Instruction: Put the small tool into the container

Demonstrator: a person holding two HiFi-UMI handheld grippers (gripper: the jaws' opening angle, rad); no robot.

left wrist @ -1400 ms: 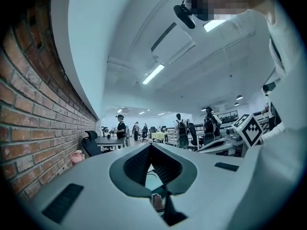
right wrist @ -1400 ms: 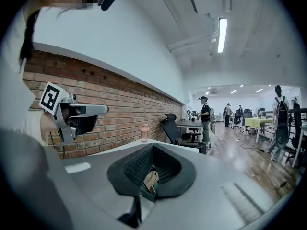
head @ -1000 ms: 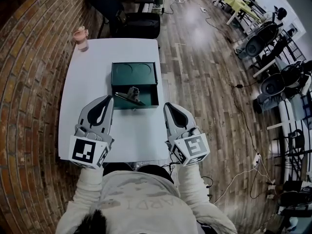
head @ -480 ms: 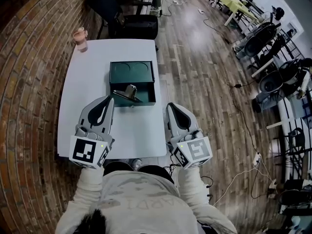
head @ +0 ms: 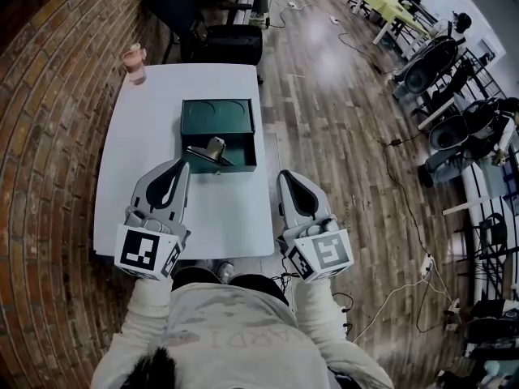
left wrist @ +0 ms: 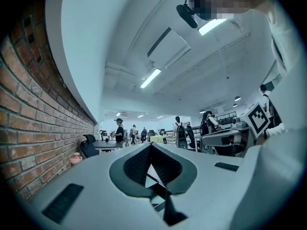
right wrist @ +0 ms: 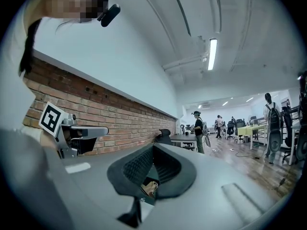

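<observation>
The tool (head: 212, 150), grey metal with a tan end, lies slanted in the open front half of the green container (head: 217, 117) on the bench (head: 146, 136). The left hand-held gripper (head: 180, 164) and right hand-held gripper (head: 285, 177) are both closed and empty, near the container but not touching it. The head view shows the tool whole. The right gripper view shows only a tan bit below its jaws.

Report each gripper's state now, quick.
Left gripper: jaws closed, holding nothing.
Right gripper: jaws closed, holding nothing.
</observation>
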